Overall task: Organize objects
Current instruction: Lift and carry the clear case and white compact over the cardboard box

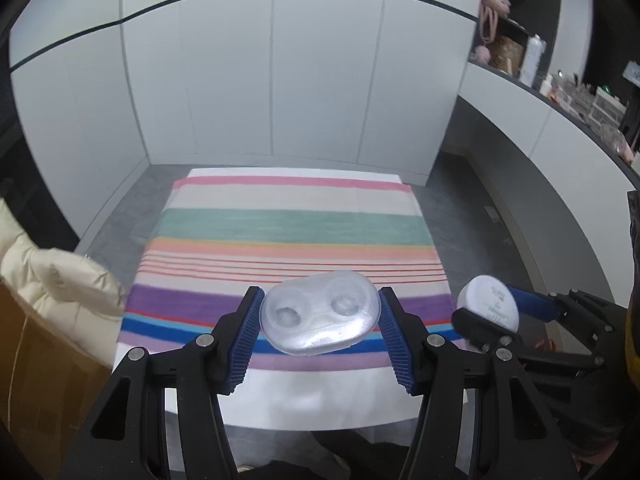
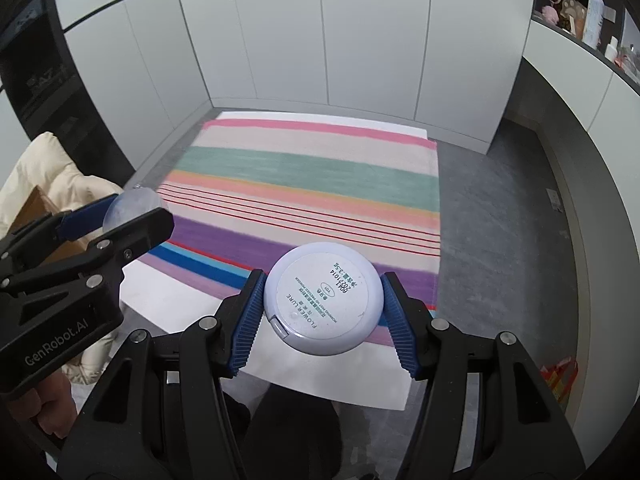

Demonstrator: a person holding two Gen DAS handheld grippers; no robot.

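Left wrist cam: left gripper (image 1: 319, 322) clamps a clear two-dimple case (image 1: 319, 314), held in the air over the near edge of the striped cloth (image 1: 288, 222).

Right wrist cam: right gripper (image 2: 323, 305) pinches a round powder compact (image 2: 322, 298), label side up, over the cloth's near right corner.

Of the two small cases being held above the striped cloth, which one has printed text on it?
The round white compact in the right hand-held gripper; its face shows green print. The clear bean-shaped case in the left hand-held gripper has none.
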